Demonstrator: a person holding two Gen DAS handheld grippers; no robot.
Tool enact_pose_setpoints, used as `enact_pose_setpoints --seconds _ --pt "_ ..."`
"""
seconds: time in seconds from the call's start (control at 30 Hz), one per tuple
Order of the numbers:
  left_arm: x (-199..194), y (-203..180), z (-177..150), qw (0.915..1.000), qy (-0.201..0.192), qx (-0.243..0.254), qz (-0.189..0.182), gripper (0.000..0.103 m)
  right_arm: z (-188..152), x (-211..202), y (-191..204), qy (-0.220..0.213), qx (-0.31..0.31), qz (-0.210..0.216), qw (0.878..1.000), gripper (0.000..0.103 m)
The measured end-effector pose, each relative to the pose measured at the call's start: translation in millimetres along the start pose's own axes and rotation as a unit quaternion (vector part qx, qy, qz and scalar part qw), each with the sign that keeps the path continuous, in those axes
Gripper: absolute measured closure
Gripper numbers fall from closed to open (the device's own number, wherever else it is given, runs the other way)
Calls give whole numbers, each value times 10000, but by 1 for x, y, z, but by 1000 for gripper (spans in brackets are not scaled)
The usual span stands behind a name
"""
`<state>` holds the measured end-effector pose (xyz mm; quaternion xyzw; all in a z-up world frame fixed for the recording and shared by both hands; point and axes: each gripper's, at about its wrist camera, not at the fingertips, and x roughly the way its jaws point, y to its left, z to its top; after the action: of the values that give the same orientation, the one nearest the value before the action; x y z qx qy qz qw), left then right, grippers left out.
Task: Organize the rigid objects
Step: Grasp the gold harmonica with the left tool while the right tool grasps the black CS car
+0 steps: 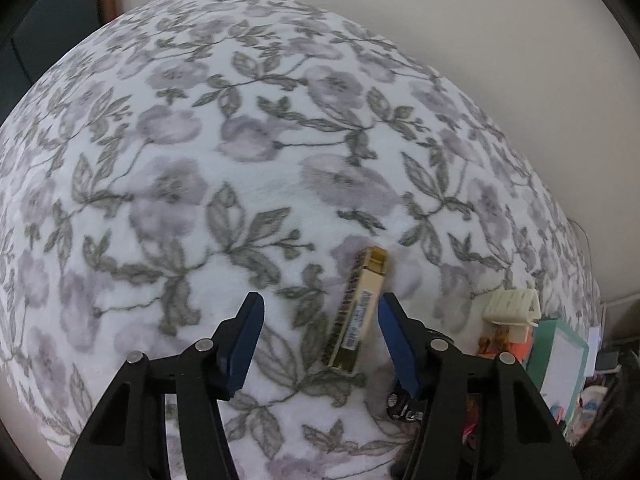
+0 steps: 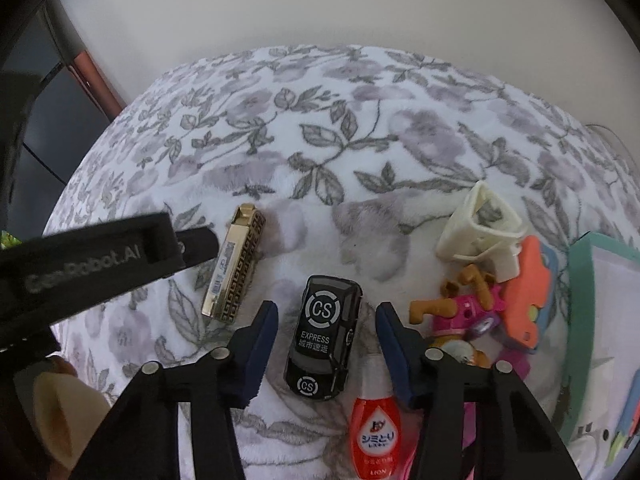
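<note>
A gold and black patterned box [image 1: 357, 308] lies on the floral blanket [image 1: 240, 160]. My left gripper [image 1: 320, 312] is open and empty, with the box between its fingers, close to the right one. In the right wrist view the same box [image 2: 236, 264] lies at the left, with the left gripper's finger tip [image 2: 196, 246] beside it. My right gripper [image 2: 326, 320] is open around a black toy van [image 2: 326, 332] marked CS EXPRESS, not touching it. A red-labelled bottle [image 2: 374, 436] lies just below the van.
A cream plastic clip [image 2: 480, 224], a pink and brown toy figure [image 2: 464, 312], an orange foam piece [image 2: 524, 296] and a teal-edged book [image 2: 600, 320] crowd the right side. The blanket [image 2: 320, 140] stretches back to a pale wall [image 2: 320, 0].
</note>
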<state>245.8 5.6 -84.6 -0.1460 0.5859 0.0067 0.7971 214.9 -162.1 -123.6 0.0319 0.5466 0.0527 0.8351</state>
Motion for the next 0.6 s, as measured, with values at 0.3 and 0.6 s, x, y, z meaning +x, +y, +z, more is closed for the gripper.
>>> enact_pose_setpoints --seconds 0.3,0.6 --pt "20 -9 -5 9994 212 250 86 50 -4 9 3 -27 -166 -308 9994 54" --pt "29 -18 -7 9991 204 366 84 79 -4 10 4 -51 -284 -396 9988 55"
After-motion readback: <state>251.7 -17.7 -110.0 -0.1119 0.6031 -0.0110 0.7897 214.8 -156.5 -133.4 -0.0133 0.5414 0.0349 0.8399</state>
